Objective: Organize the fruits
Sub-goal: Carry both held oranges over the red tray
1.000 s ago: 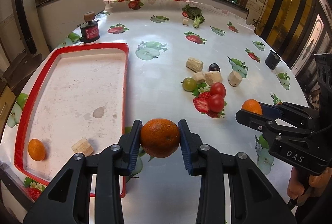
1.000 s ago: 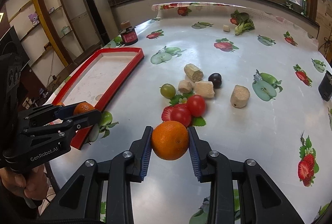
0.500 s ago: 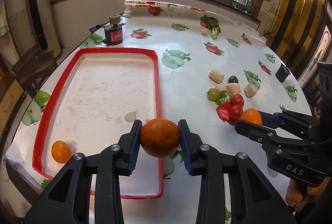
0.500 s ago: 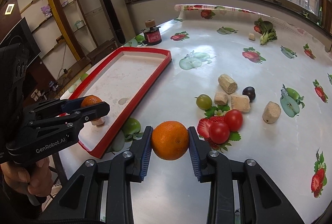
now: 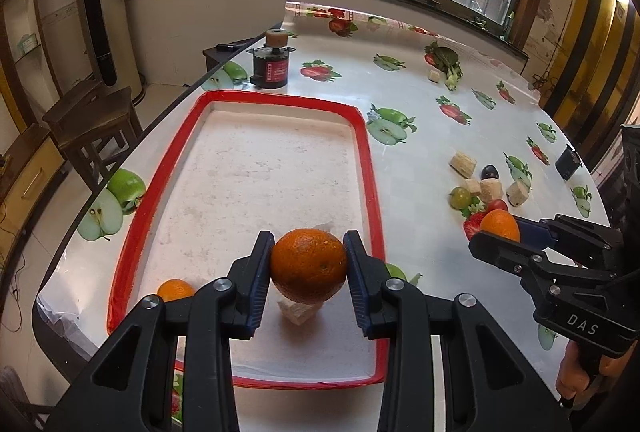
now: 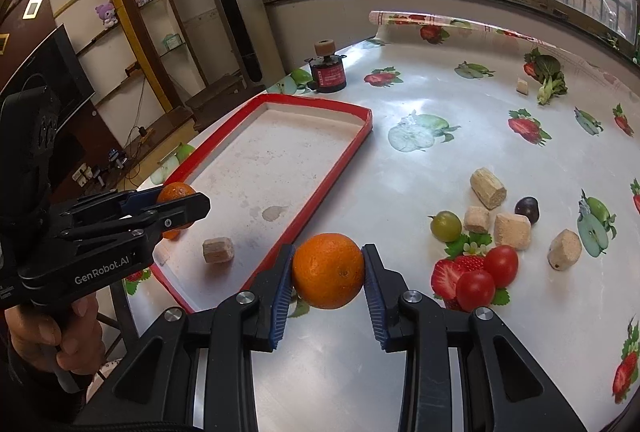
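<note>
Oranges are in both grippers. The left gripper (image 5: 308, 266) squeezes a big orange (image 5: 308, 265) between its blue pads, and it hangs over the near end of the red tray (image 5: 370, 167). The right gripper (image 6: 328, 270) squeezes another orange (image 6: 328, 270) the same way, over the table (image 6: 400, 191) just beside the tray's right rim. A small orange (image 5: 175, 290) already lies in the tray near its front left corner, partly hidden by the left gripper's finger. A tan block (image 6: 218, 250) sits in the tray too, close to the small orange. On the table to the right is a little pile of things: two red tomatoes (image 6: 486, 278) touching each other, a green grape (image 6: 446, 226), a dark plum (image 6: 527, 207), and several tan blocks (image 6: 512, 230) around them. The tomatoes sit on a strawberry picture printed on the tablecloth. Far back on the table, near the tray's far end, stands a black and red motor (image 5: 270, 65) with a tan wheel on top. A green veggie (image 6: 550, 77) lies at the far side of the table near the windows. A small black cup (image 5: 568, 161) stands at the right edge of the table.
</note>
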A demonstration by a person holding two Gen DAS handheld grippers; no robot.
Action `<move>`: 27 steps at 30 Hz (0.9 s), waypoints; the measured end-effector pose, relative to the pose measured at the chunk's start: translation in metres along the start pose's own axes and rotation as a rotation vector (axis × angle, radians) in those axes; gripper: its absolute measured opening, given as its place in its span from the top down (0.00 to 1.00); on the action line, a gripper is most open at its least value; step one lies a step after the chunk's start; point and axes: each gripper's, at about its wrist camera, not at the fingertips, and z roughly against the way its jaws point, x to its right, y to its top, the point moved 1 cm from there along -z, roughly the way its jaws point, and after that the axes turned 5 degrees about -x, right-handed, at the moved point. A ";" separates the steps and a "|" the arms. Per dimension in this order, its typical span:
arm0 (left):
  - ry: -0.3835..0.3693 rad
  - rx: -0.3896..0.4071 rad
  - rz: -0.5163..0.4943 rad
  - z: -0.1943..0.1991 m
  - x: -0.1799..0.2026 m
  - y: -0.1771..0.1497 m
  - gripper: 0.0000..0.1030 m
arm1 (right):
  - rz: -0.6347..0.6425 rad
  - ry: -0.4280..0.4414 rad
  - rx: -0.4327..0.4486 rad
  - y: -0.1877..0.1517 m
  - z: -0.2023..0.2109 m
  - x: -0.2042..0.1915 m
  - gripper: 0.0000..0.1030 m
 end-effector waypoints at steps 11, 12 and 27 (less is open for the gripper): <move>0.032 -0.004 0.059 -0.007 -0.043 0.018 0.68 | 0.042 0.042 0.001 0.032 -0.022 -0.026 0.67; 0.034 -0.006 0.064 -0.008 -0.045 0.019 0.68 | 0.045 0.046 0.002 0.036 -0.024 -0.029 0.67; 0.056 -0.106 0.117 -0.054 -0.076 0.022 0.68 | 0.105 0.091 -0.088 0.058 -0.088 -0.057 0.67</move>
